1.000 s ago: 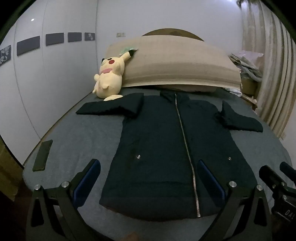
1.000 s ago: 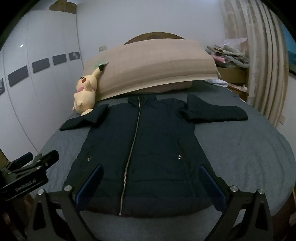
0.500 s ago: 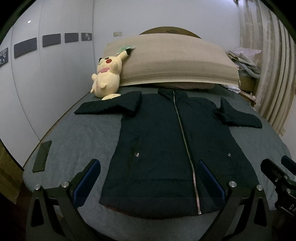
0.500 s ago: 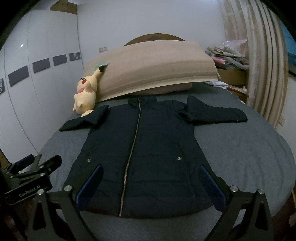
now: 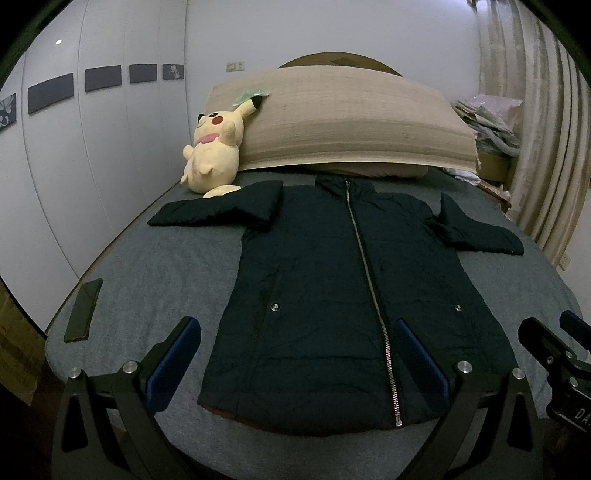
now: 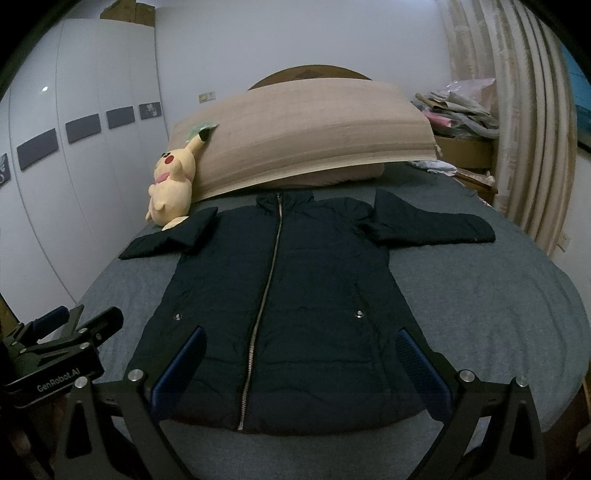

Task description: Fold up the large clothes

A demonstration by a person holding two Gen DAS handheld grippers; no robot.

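Dark jacket (image 5: 332, 295) flat on bed (image 6: 498, 314), hem edge dim; both grippers' jaws wide apart, empty

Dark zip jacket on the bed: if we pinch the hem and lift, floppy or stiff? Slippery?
The jacket looks padded, so probably floppy but bulky, sagging between grip points. Its smooth-looking shell may slip in the pads. The sleeves lie spread sideways and would likely trail.

A dim bedroom; a grey-sheeted bed (image 5: 155, 280) fills the middle; white wardrobe doors with dark rectangular panels (image 5: 99, 79) at 10 o'clock; a plain pale wall (image 5: 332, 33) at 12; ribbed beige curtains (image 6: 517, 122) hang at 2 o'clock; a rounded brown wooden headboard (image 6: 306, 72) behind.
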